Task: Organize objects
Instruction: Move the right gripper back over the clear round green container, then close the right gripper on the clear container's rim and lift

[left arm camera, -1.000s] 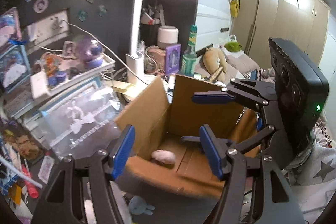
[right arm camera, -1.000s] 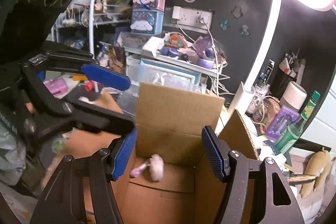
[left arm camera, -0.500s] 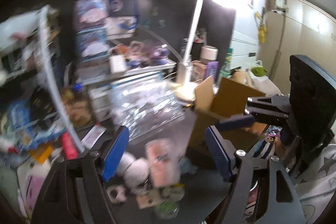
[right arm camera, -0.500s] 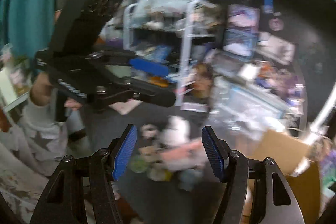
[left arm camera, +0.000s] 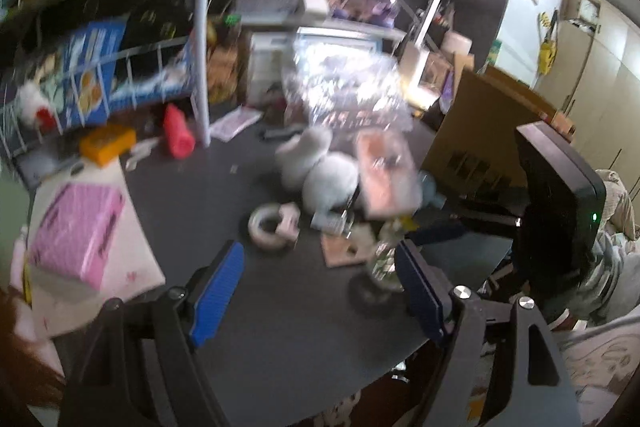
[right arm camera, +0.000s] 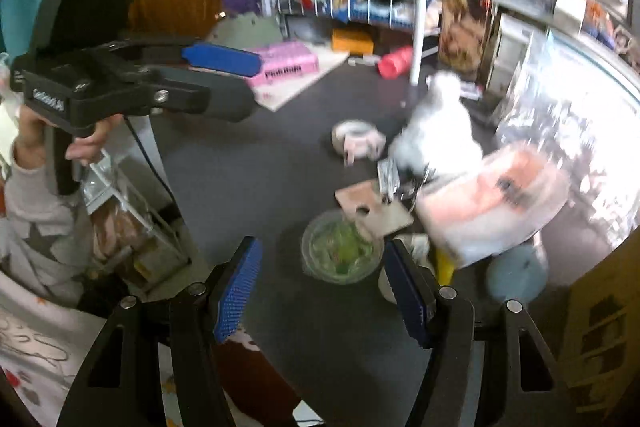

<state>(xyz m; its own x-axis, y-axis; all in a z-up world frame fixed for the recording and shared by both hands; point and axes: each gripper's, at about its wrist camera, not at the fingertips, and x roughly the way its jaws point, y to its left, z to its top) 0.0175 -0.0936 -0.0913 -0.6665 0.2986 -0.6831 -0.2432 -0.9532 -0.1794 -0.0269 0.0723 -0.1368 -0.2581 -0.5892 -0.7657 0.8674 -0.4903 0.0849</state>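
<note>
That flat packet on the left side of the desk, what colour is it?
Pink; the flat packet shows best in the left wrist view.

Tape roll [left arm camera: 269, 227] left of plush toy [left arm camera: 328, 179] (touching?), cardboard box [left arm camera: 480, 131] right

The left hand-held gripper [left arm camera: 320, 291] is held with jaws spread wide, nothing between them. The right hand-held gripper [right arm camera: 326, 291] is likewise held agape and unloaded.

Small toys [right arm camera: 436, 131] clustered beside cardboard box [left arm camera: 480, 131]
</note>
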